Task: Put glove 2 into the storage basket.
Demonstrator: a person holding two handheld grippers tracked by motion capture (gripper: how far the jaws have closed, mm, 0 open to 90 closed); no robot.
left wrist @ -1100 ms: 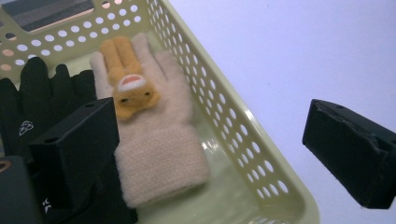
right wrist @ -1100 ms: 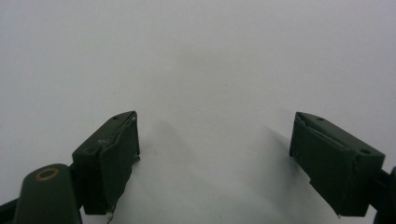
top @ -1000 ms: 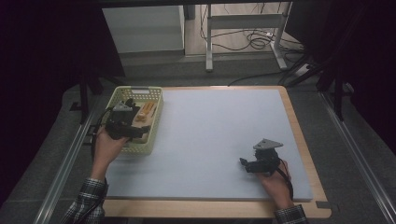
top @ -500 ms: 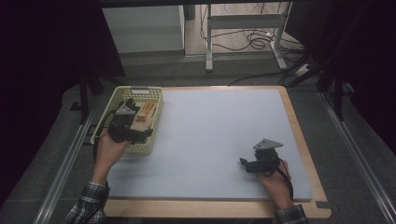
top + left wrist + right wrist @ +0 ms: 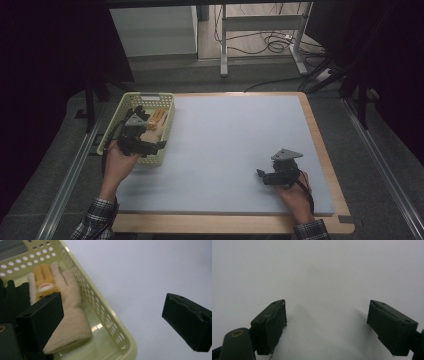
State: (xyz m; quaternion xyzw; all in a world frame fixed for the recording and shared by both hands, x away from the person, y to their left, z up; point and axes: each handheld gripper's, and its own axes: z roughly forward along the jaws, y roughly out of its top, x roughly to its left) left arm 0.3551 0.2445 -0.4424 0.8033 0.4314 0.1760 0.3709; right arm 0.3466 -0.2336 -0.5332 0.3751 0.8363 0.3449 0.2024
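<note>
The cream glove (image 5: 66, 315) with an orange patch lies in the green basket (image 5: 112, 137) at the worktop's (image 5: 225, 145) left edge, not yet picked up, so the work looks barely begun. The left claw (image 5: 113, 311) hangs wide open astride the basket's near wall, which stands in its way, beside a dark glove (image 5: 13, 297). The right claw (image 5: 327, 322) rests open and empty on the bare mat

Plaid sleeves; 2 black grippers, grey triangular plates.
</note>
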